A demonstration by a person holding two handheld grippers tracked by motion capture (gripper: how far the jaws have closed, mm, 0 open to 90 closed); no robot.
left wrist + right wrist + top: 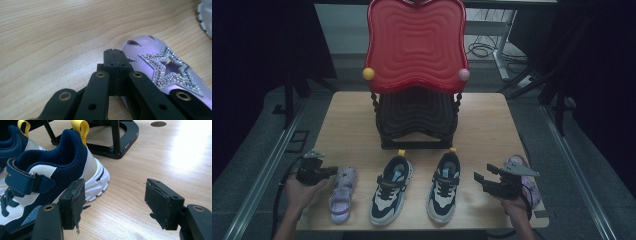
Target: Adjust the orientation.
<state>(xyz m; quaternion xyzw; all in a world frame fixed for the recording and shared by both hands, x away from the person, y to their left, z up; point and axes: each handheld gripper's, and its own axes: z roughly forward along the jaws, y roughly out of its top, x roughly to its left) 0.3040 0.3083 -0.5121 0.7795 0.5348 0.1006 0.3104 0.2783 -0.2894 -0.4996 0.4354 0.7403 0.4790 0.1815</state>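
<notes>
No readable text, brand, number or sign found anywhere. Small marks on the strap of the navy sneaker (30,182), too blurred to read.

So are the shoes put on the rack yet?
Not yet. All four shoes sit on the table and the red-topped rack holds none. The left hand-held gripper, shut, is beside the purple star sandal; the right hand-held gripper, open, is beside a navy sneaker. All lifting remains.
</notes>
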